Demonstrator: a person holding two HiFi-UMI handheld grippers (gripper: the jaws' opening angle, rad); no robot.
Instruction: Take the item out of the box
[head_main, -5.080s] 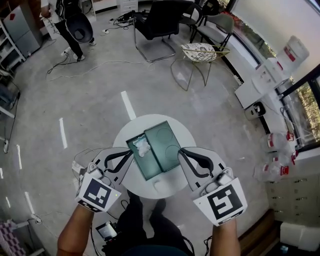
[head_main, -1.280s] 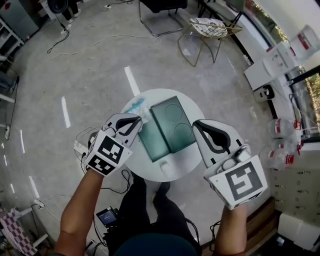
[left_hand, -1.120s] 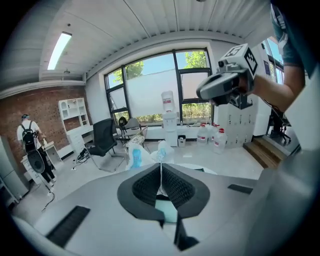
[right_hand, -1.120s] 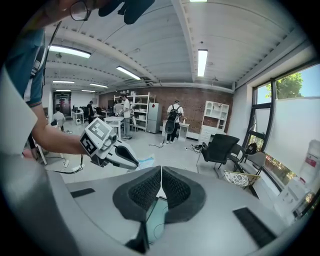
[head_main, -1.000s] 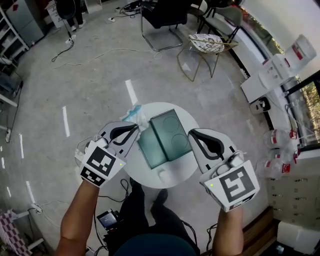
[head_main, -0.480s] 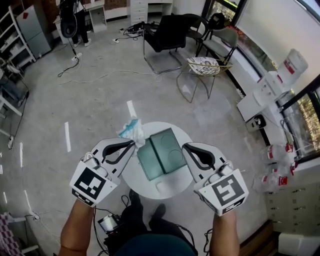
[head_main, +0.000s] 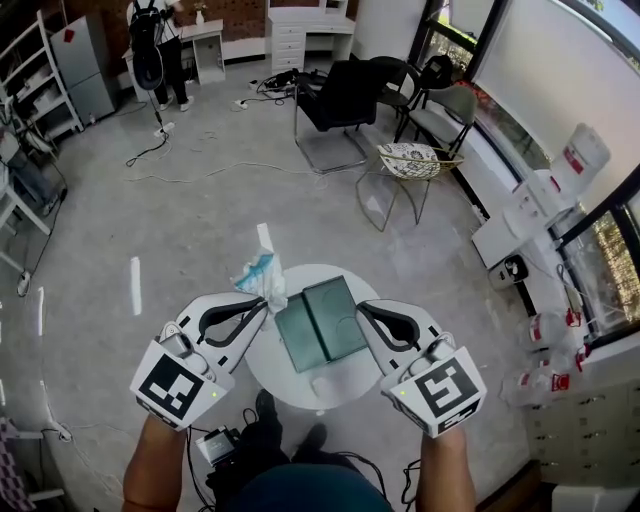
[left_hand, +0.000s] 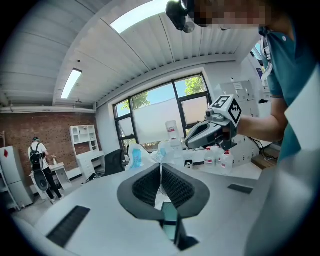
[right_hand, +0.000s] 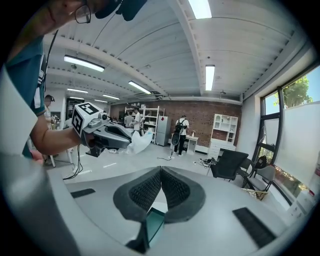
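A dark green box (head_main: 322, 322) lies open on the round white table (head_main: 288, 380), its lid beside it. My left gripper (head_main: 264, 303) is shut on a crumpled clear bag with blue print (head_main: 259, 279), held up over the table's left rim, outside the box. In the left gripper view the bag's thin film (left_hand: 134, 156) is pinched between the pads of the left gripper (left_hand: 161, 165). My right gripper (head_main: 362, 308) hovers at the box's right side; in its own view the right gripper (right_hand: 161, 169) is shut with nothing in it. The bag (right_hand: 140, 141) also shows there.
A small white object (head_main: 326, 385) lies on the table's near side. A black chair (head_main: 335, 100) and a wire chair (head_main: 410, 160) stand beyond the table. A person (head_main: 150, 50) stands far back left. Cables run on the floor; bottles (head_main: 545, 340) stand at the right.
The left gripper has carried the bag from inside the box to up beside the table's left rim. Over the last second both grippers stayed shut while the head view tilted up.
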